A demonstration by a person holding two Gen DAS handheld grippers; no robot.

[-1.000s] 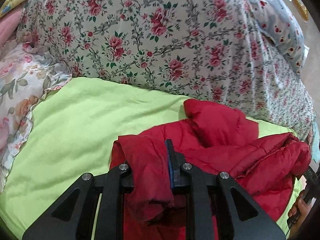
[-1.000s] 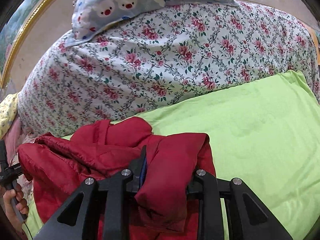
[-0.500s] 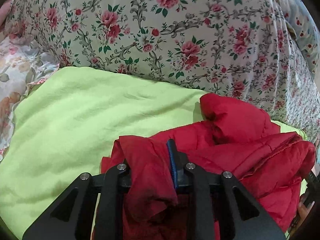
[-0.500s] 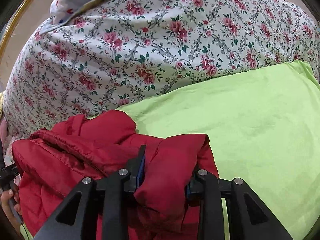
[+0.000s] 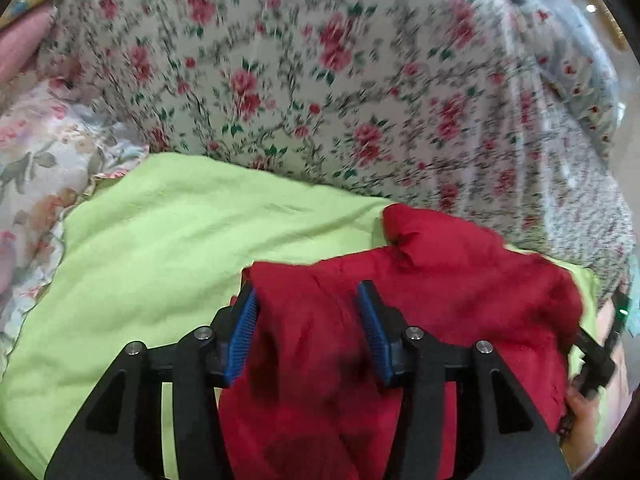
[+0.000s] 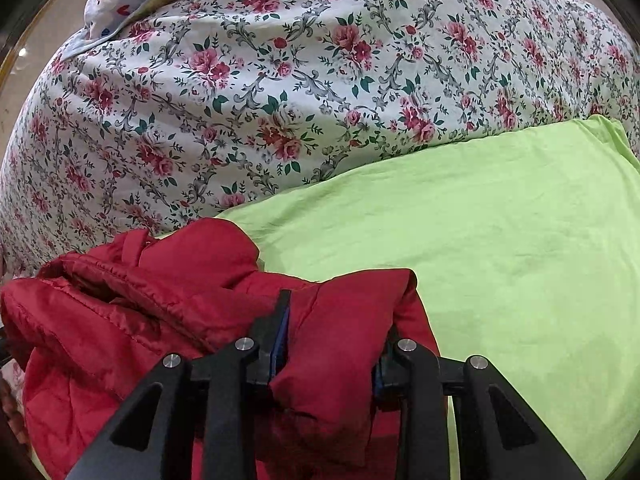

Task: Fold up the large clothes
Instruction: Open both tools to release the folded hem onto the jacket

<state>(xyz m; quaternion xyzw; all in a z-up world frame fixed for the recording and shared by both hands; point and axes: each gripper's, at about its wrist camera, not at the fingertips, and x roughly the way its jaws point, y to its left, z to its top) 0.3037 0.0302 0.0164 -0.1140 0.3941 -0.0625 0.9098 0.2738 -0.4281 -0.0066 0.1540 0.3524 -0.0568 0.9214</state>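
Red jacket (image 5: 420, 280), lower frame; left hand-held gripper (image 5: 310, 332) just opening around it, right hand-held gripper (image 6: 328, 344) clamped on it; we fear the fold slumping.

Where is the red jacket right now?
The red jacket lies bunched on the green sheet, in front of the flowery quilt, low in both wrist views between the gripper fingers.
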